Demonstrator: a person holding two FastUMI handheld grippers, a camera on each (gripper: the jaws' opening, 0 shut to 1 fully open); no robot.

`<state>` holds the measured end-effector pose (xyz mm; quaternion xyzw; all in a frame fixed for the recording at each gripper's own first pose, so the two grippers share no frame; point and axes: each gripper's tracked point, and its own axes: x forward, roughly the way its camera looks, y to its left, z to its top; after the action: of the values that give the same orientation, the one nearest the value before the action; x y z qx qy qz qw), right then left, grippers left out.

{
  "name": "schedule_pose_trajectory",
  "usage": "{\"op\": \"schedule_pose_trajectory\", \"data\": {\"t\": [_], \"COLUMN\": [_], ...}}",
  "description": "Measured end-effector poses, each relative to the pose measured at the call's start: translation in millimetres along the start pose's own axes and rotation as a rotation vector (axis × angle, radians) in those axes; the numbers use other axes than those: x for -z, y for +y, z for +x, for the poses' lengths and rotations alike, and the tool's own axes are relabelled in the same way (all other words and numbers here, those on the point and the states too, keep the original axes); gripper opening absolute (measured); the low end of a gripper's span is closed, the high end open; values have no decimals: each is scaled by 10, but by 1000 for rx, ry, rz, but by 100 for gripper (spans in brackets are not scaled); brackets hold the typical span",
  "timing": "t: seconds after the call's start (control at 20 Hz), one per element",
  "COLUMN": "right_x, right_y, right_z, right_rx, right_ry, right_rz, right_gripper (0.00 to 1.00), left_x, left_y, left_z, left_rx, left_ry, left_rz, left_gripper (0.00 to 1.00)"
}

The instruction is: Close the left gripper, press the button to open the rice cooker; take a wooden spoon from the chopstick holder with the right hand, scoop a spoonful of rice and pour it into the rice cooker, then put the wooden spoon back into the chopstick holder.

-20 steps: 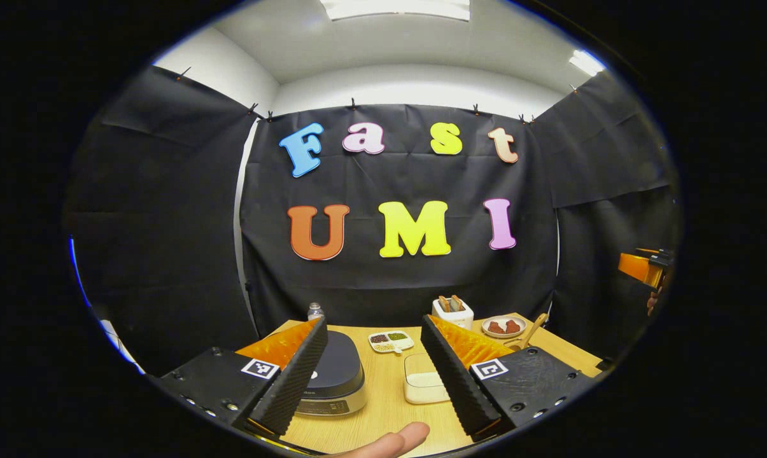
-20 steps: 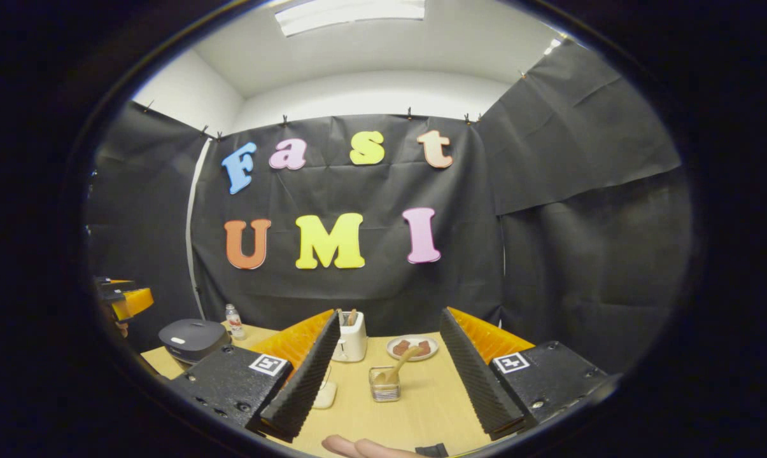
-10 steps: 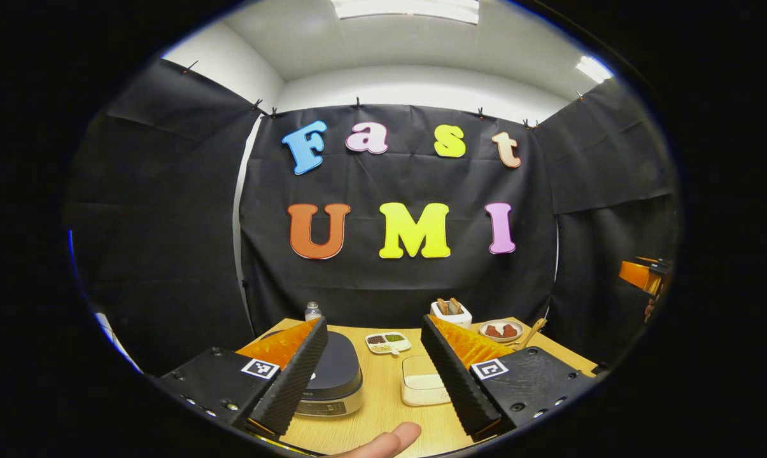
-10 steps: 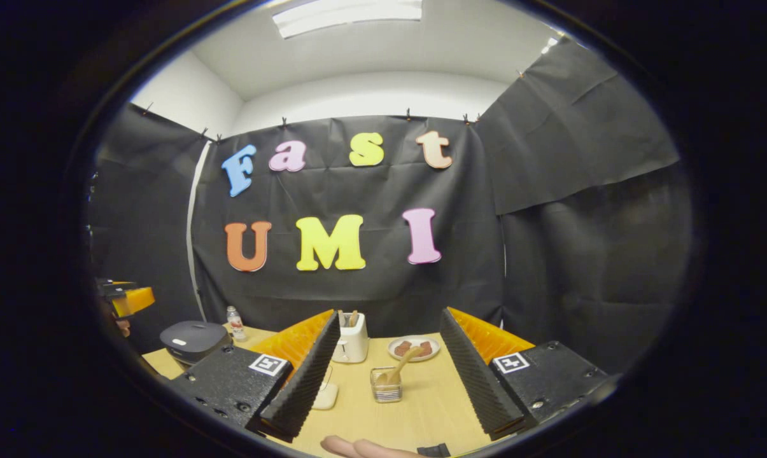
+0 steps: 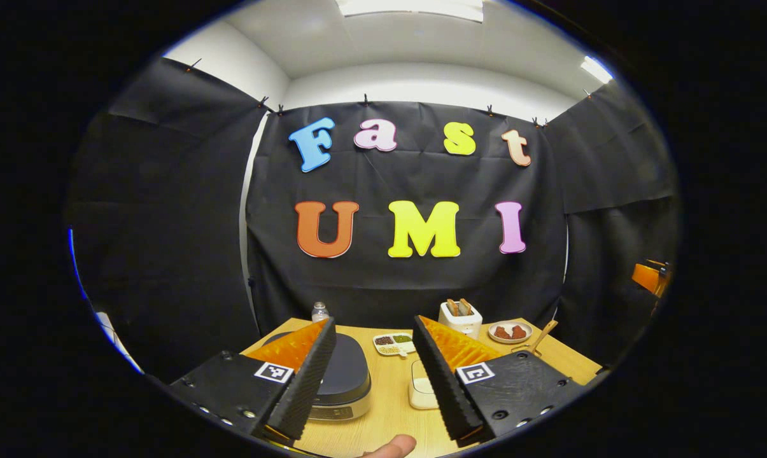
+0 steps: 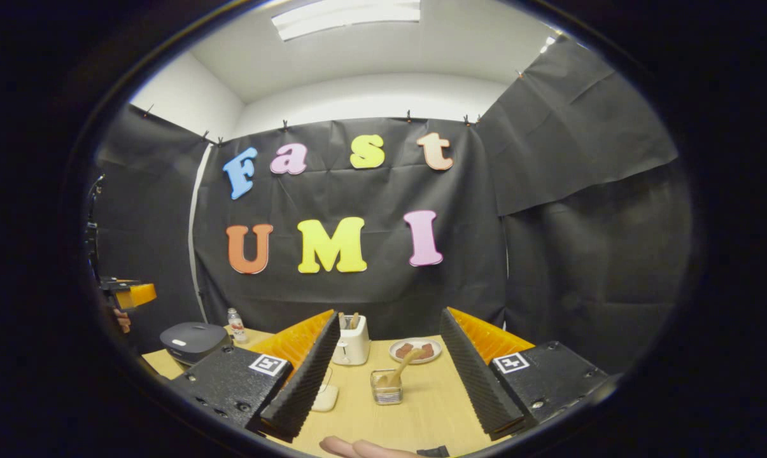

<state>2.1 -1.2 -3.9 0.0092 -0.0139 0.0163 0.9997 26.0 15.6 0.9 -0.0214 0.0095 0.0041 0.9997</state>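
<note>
With its jaws apart, the left gripper point(image 5: 373, 356) may slip around the button, probably on the near side of the shut rice cooker point(image 5: 342, 375) on the bench point(image 5: 389, 407), instead of pressing it.

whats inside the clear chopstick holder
A wooden spoon leans in the chopstick holder, handle tilted up to the right. Its bowl end, down in the holder, is too small to make out.

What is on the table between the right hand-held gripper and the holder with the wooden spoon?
Nothing: in the right gripper view, bare table runs from the open right hand-held gripper to the holder with the wooden spoon.
</note>
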Motion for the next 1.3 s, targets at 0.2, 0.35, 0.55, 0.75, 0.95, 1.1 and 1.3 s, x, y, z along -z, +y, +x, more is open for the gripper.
{"op": "schedule_pose_trajectory", "data": {"t": [0.2, 0.35, 0.55, 0.75, 0.95, 1.1, 1.3], "right_x": [48, 78, 154, 264, 394, 485, 633], "right_y": [-20, -36, -33, -75, -121, -130, -128], "right_z": [21, 53, 103, 180, 254, 286, 326], "right_rx": [-2, -3, -12, -12, -10, -14, -24], "right_ry": [2, 9, 17, 36, 62, 74, 103], "right_rz": [4, 4, 3, 1, 10, 10, 6], "right_gripper": [100, 95, 100, 100, 100, 100, 100], "left_x": [48, 217, 450, 713, 1062, 1292, 1555], "left_y": [80, 139, 211, 559, 826, 1009, 1151], "left_z": [118, 221, 423, 501, 644, 695, 737], "left_rx": [1, -16, -24, -117, -172, -207, -230], "left_ry": [25, 96, 186, 287, 418, 485, 554], "left_rz": [18, 24, 23, 31, 16, -8, -33], "left_gripper": [52, 30, 13, 4, 0, 0, 0]}}
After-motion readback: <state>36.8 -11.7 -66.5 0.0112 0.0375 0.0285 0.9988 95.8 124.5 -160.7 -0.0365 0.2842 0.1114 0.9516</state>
